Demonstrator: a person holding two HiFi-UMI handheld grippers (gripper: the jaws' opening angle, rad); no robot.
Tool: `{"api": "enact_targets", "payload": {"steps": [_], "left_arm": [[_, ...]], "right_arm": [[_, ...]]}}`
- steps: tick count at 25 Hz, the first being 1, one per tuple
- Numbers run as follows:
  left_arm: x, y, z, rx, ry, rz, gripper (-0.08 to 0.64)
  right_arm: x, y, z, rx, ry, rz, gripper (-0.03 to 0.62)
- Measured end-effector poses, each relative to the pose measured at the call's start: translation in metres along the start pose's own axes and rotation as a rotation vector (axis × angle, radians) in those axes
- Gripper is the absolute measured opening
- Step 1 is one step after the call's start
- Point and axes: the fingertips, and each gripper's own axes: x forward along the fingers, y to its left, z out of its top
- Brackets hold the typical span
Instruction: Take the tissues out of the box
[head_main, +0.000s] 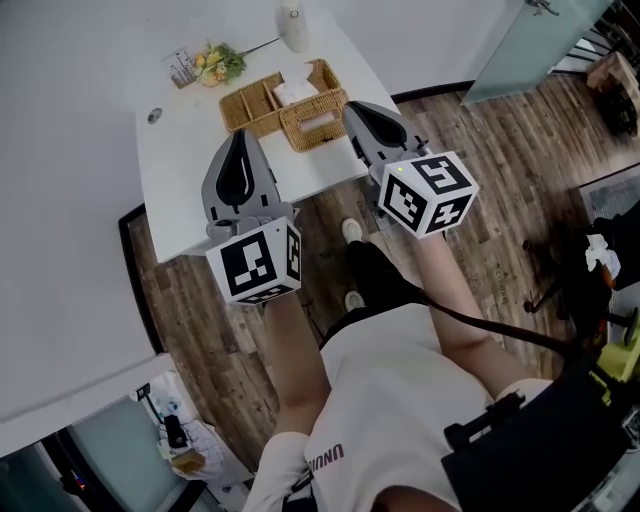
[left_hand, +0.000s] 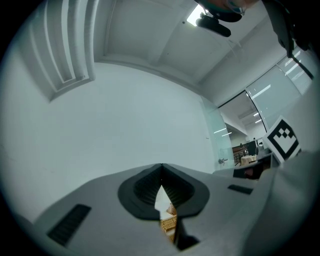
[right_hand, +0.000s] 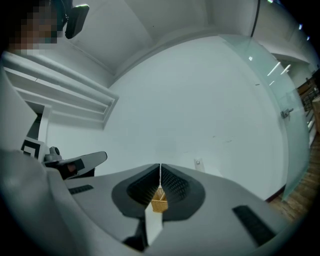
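Observation:
A wicker tissue box (head_main: 313, 122) stands on the white table (head_main: 180, 180), joined to a wicker tray with compartments (head_main: 252, 104). White tissue (head_main: 293, 91) pokes up behind the box. In the head view both grippers hover at the table's near side. My left gripper (head_main: 238, 138) is short of the tray, and my right gripper (head_main: 352, 107) has its tip just right of the box. Both are shut and hold nothing. Between the closed fingers, a sliver of wicker (left_hand: 169, 220) shows in the left gripper (left_hand: 161, 172) view and the basket (right_hand: 159, 204) in the right gripper (right_hand: 160, 170) view.
Yellow flowers (head_main: 216, 64), a small card (head_main: 181, 66) and a white bottle (head_main: 292, 26) stand at the table's far side. The table's near edge lies just under the grippers, above the wooden floor (head_main: 500, 190). A chair base (head_main: 560, 290) is at the right.

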Motion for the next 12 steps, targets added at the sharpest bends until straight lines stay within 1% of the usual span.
{"api": "enact_targets", "payload": {"steps": [10,12], "left_arm": [[0.038,0.018,-0.017,-0.014,0.03,0.02,0.014],[0.043,0.021,-0.02,-0.015,0.033,0.023,0.014]], "right_arm": [[0.039,-0.022,-0.005,0.007,0.04,0.001,0.021],[0.046,-0.028,-0.005,0.01,0.042,-0.013,0.021]]}}
